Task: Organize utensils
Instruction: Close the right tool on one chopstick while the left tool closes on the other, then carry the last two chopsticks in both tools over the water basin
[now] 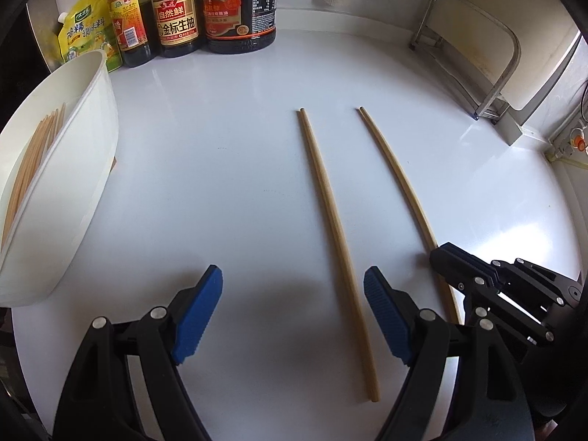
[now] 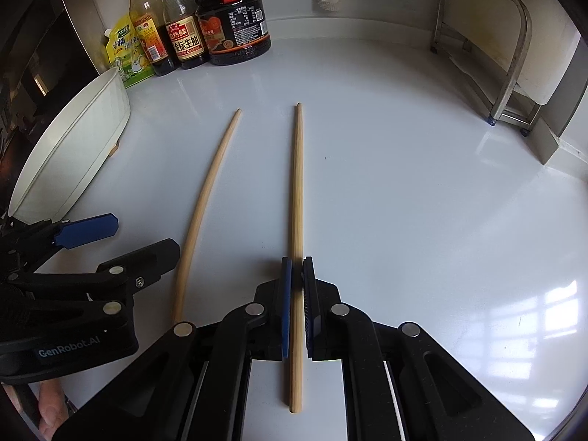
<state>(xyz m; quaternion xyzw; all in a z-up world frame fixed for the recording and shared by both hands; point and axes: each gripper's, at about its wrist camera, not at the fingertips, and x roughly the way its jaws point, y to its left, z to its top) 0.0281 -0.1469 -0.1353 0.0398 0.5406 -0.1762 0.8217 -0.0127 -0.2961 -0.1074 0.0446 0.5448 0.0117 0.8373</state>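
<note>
chopsticks (image 2: 297,183) are light, stiff, slippery — right gripper (image 2: 297,268) is clamped on one near its thick end; left gripper (image 1: 293,286) gapes empty over the other (image 1: 330,213).

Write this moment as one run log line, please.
right gripper: shut on right chopstick | left gripper: open, empty | left chopstick: lying on counter | white bin: holds chopsticks

Left gripper (image 1: 293,310) fingers spread beside a chopstick (image 1: 332,235).
</note>
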